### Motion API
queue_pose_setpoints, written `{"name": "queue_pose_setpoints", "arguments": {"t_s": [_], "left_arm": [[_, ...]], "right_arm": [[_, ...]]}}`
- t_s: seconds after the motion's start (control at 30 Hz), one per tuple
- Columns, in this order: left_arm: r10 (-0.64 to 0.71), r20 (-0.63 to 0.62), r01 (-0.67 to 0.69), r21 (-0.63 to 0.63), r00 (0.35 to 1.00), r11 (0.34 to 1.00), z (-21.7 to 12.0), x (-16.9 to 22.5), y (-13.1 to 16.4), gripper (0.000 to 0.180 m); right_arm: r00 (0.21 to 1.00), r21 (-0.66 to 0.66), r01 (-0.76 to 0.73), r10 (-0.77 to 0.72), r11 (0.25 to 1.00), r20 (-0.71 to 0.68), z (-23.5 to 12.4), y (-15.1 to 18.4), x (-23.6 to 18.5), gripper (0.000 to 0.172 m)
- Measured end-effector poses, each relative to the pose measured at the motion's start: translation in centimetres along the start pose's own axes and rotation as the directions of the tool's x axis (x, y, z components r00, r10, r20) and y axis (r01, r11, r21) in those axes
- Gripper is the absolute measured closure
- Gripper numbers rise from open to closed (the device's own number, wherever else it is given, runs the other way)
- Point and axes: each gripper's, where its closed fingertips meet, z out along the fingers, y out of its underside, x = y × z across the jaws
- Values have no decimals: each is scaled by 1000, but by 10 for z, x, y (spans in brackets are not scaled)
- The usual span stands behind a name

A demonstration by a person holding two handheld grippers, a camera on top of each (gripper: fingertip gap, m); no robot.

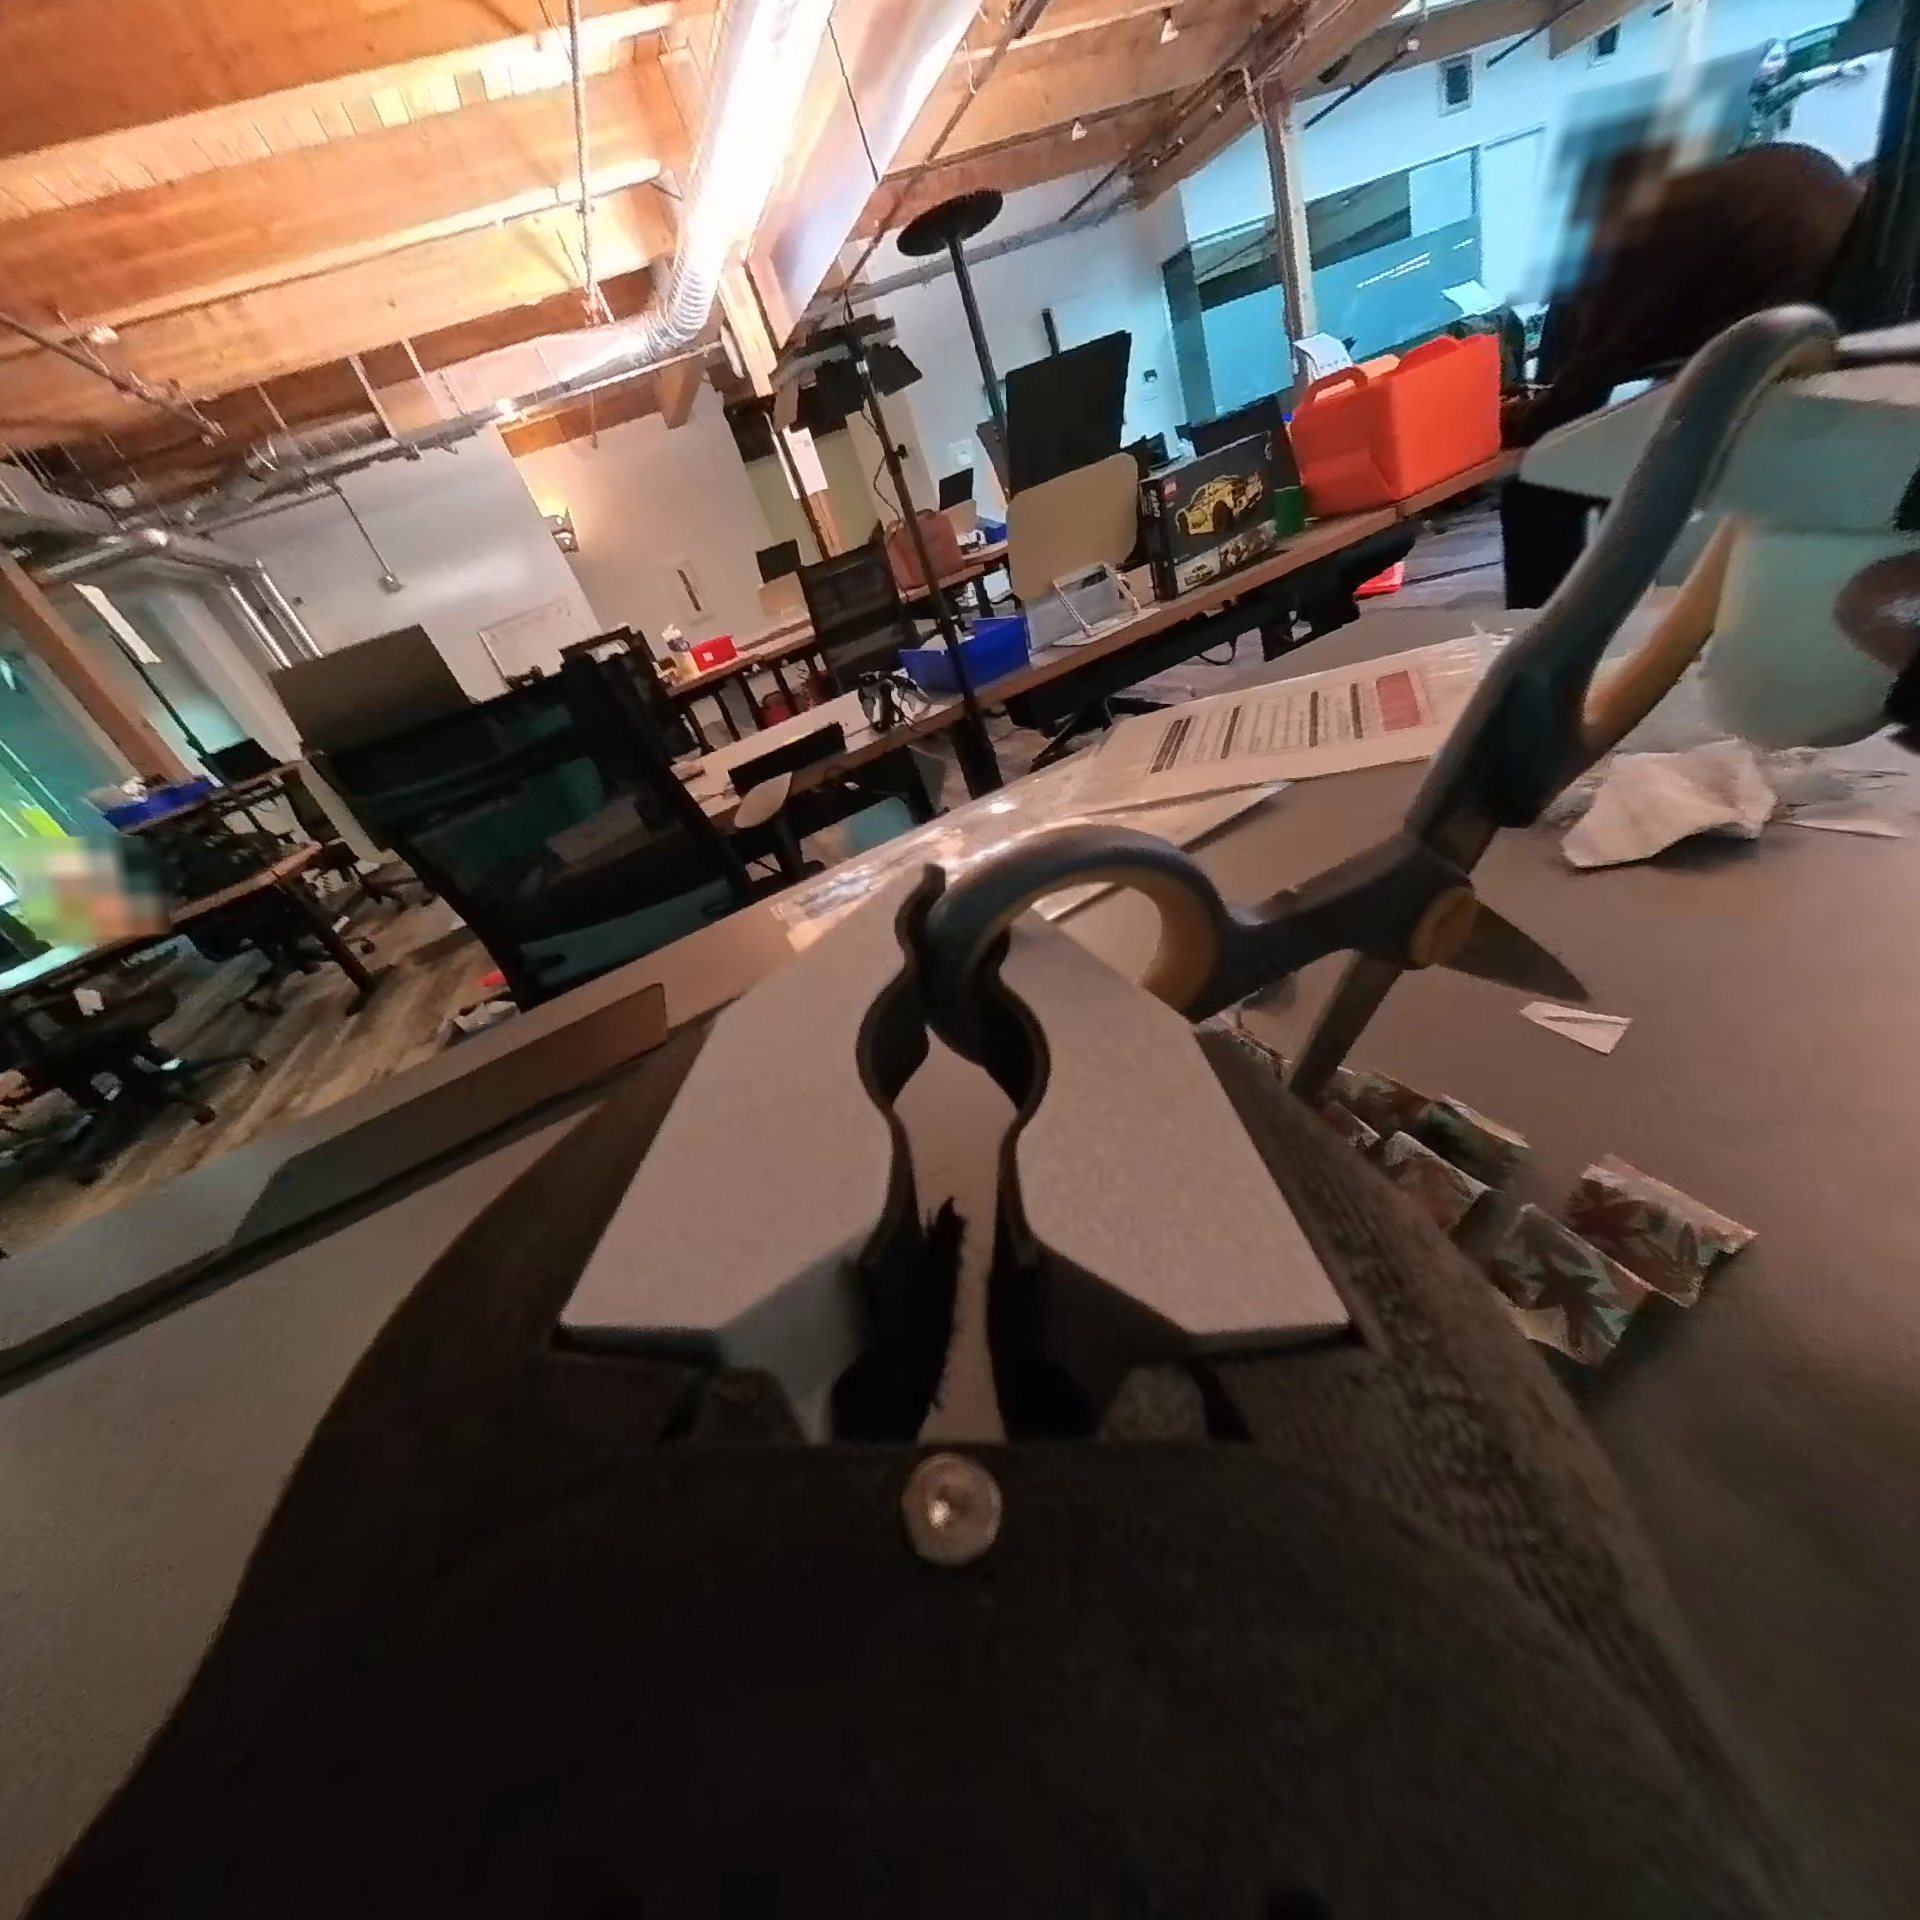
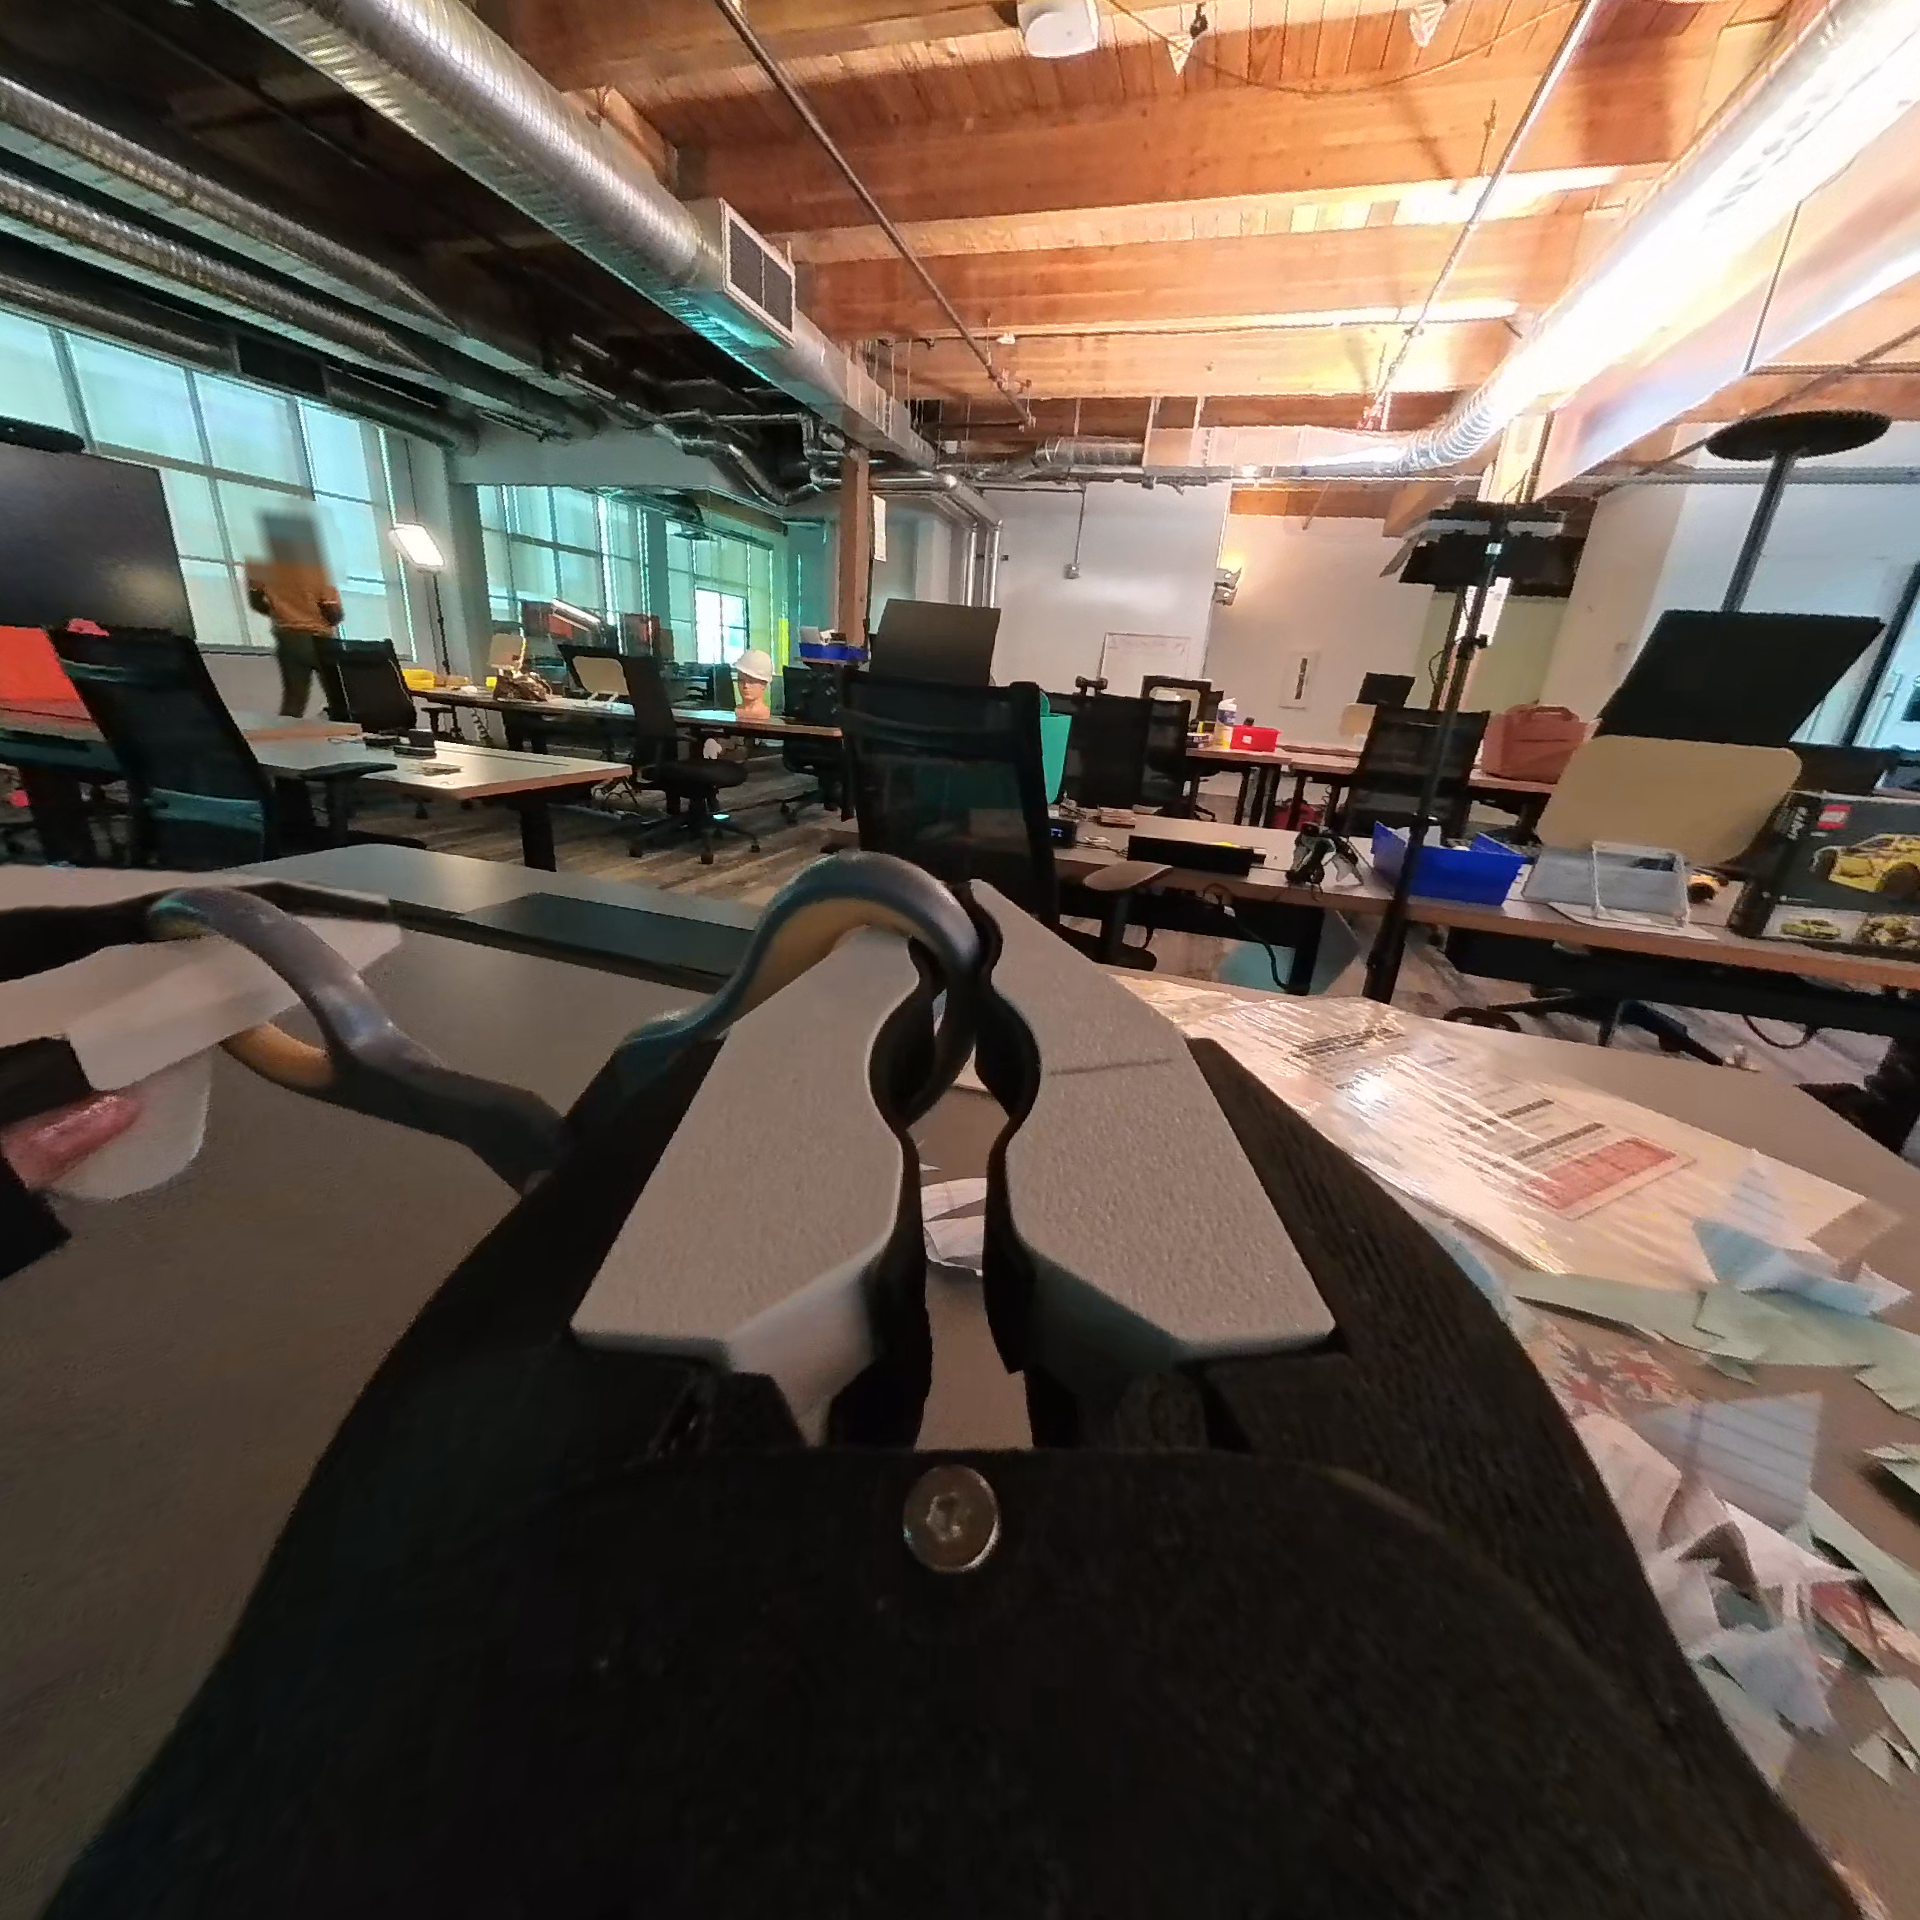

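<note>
A pair of scissors [image 1: 1444, 925] with dark blue and yellow handles is held between both grippers above the grey table [image 1: 1787, 1091]. My left gripper [image 1: 956, 971] is shut on the rim of one handle loop [image 1: 1101, 857]. My right gripper [image 2: 961, 971] is shut on the rim of the other handle loop [image 2: 862, 883]; it also shows in the left wrist view [image 1: 1829, 416] at the upper right. The blades stand open, and the lower blade [image 1: 1340, 1029] reaches down to a folded strip of leaf-patterned paper [image 1: 1600, 1257]. The left gripper [image 2: 156, 987] shows at the left of the right wrist view.
A laminated printed sheet [image 1: 1299, 717] lies at the far side of the table. A crumpled paper [image 1: 1662, 800] and a small white offcut [image 1: 1574, 1023] lie near the blades. Many paper scraps [image 2: 1714, 1455] cover the table on the right. Office chairs and desks stand beyond.
</note>
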Motion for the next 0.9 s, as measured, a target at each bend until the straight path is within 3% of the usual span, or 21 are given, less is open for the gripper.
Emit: {"name": "queue_pose_setpoints", "arguments": {"t_s": [0.13,0.4,0.9], "left_arm": [[64,7,-64,12,998,998,-3,7,-8,180],[23,-22,-23,23,999,999,-12,7,-24,180],[106,29,-107,44,994,993,-8,16,-18,179]], "right_arm": [[1000,2,16,-16,1000,-21,-4,-6,1,172],[1000,-2,-30,30,1000,10,-9,-17,-3,172],[996,32,83,-82,996,-34,-7,-14,-15,172]]}}
